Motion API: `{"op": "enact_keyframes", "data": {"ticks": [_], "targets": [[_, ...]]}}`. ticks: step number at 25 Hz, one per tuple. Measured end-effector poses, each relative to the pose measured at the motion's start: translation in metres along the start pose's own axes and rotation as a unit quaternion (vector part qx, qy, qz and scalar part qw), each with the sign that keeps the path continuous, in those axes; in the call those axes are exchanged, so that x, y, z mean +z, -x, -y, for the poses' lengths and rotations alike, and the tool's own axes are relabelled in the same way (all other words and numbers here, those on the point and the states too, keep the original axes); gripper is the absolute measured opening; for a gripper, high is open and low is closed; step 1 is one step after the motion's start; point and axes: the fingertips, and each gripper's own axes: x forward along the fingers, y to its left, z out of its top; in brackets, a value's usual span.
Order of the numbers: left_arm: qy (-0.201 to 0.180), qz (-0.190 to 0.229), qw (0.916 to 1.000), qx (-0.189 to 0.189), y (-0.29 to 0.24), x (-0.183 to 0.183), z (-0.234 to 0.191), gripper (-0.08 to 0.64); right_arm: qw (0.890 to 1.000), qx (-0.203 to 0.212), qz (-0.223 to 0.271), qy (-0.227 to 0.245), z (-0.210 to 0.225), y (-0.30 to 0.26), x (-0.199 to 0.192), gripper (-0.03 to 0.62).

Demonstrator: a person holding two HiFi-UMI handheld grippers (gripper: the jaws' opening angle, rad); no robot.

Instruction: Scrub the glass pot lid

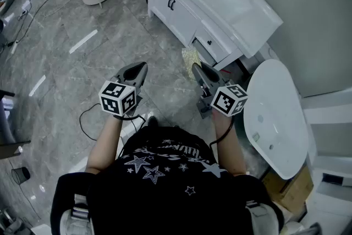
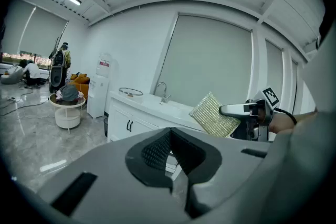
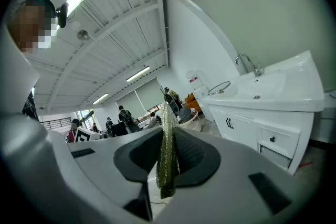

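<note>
Right tongs (image 3: 168, 136) pinch sponge (image 3: 167, 178) (edge-on); floor (image 1: 110, 58) ahead.

No lettering here is clear enough to read.

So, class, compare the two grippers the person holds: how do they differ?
The right gripper is clamped on a gold scouring pad; the left gripper is shut on nothing. The right gripper is nearer the white sink cabinet than the left gripper. Both point towards it.
</note>
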Motion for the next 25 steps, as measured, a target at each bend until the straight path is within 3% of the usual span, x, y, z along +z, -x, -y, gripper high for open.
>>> {"op": "enact_keyframes", "data": {"ticks": [7,15,25], "targets": [[-0.014,-0.009,0.9998,-0.005,-0.01,0.003,-0.007,0.008,1.0,-0.004,-0.008,-0.004,0.005,-0.015,-0.003,0.067],[0.011,-0.02,0.9997,-0.001,-0.009,-0.012,-0.032,0.008,1.0,-0.016,-0.01,-0.006,0.013,-0.043,-0.006,0.067],[0.006,-0.023,0.9996,0.017,-0.007,-0.002,-0.078,0.008,0.999,-0.026,-0.014,-0.045,0.03,-0.076,-0.012,0.067]]}}
